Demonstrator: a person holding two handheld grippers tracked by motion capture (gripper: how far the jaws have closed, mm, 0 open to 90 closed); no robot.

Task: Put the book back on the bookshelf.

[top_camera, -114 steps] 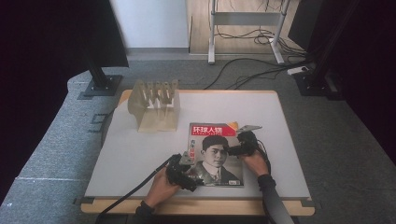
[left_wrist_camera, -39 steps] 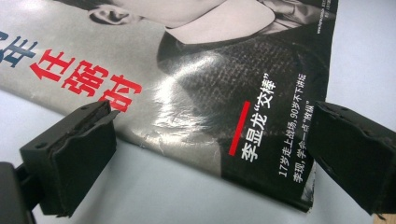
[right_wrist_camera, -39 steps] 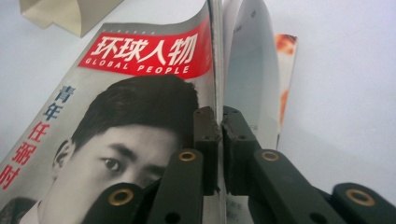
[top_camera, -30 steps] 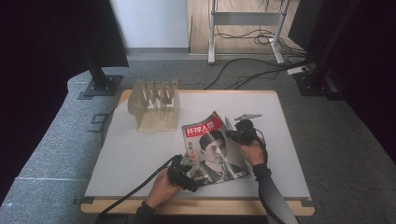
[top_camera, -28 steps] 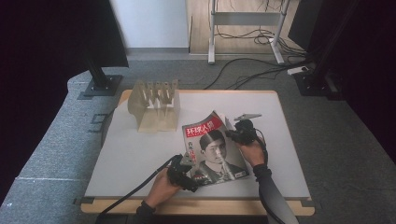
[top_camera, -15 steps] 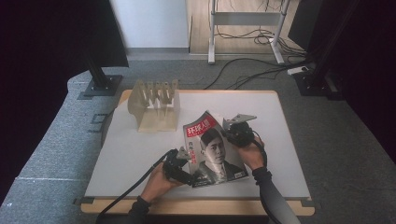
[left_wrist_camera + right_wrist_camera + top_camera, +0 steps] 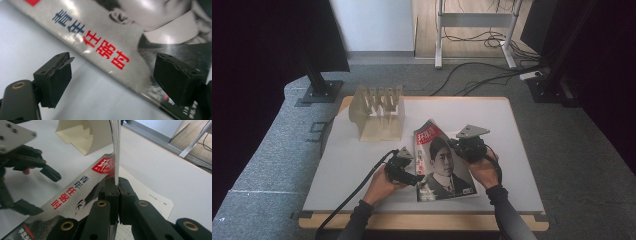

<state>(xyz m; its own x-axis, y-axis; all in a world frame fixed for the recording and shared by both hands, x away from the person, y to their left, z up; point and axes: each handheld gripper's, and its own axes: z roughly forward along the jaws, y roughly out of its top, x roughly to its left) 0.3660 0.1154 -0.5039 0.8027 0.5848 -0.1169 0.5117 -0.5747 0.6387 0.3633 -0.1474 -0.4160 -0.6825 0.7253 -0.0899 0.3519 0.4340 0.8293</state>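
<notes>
A magazine point(image 7: 443, 167) with a portrait cover and red title lies on the white table point(image 7: 512, 125) at front centre. My right gripper point(image 7: 460, 146) is shut on the cover's right edge and holds that edge raised. In the right gripper view the jaws point(image 7: 118, 190) pinch the cover point(image 7: 75, 192), which stands up thin between them, with a white page point(image 7: 150, 197) beneath. My left gripper point(image 7: 412, 177) is open at the magazine's left edge. In the left gripper view the spine with its red characters point(image 7: 107, 47) lies between and beyond the spread fingers point(image 7: 56, 75).
A cream slotted rack point(image 7: 377, 112) stands at the table's back left, also seen in the right gripper view point(image 7: 82, 132). The left gripper point(image 7: 40, 191) appears open at the left of that view. Cables and stand legs cross the floor behind the table.
The right gripper has lifted the cover's right edge and swung the magazine's top to the left. The left gripper has slid in to the spine and stays open.
</notes>
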